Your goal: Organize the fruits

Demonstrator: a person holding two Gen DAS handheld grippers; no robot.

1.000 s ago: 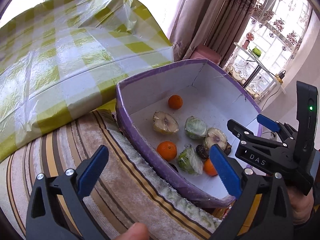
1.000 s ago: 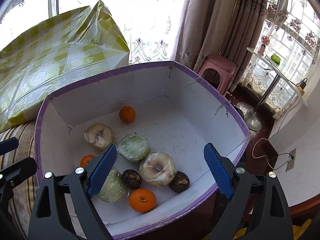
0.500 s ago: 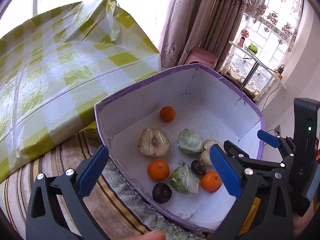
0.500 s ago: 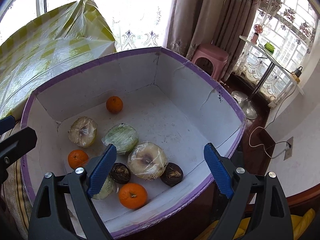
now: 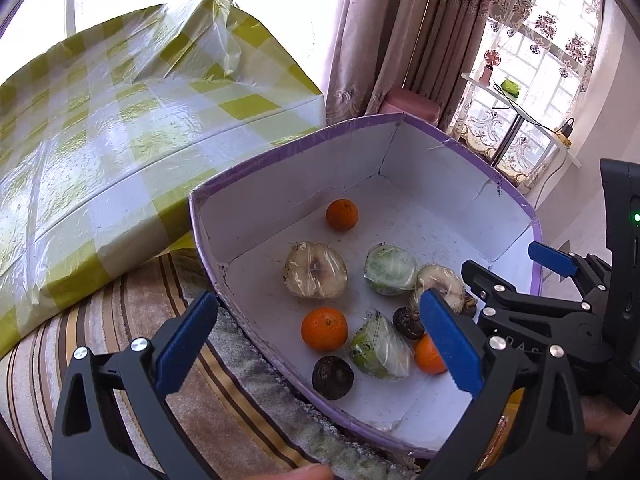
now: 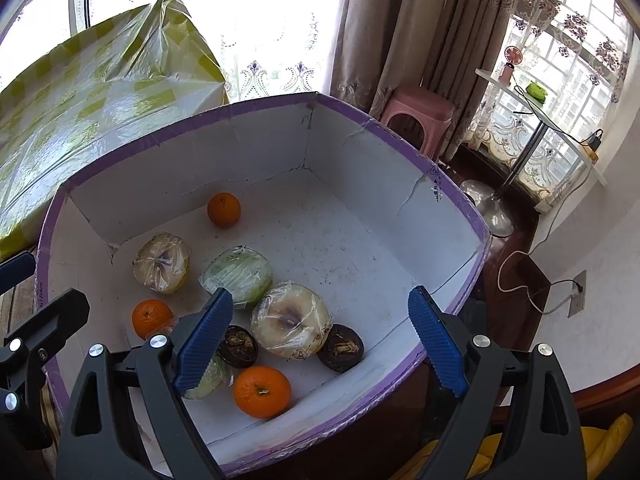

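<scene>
Fruit lay all mixed up on the floor of the purple-edged box: oranges, wrapped fruit and dark round ones. I could not tell whether sorting was just starting or nearly done. My left gripper was spread wide over the box's near edge, holding nothing. My right gripper hung wide open above the fruit, touching none.

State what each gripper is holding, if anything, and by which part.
Nothing is held. The left gripper and right gripper both hang open above the box of fruit.
</scene>
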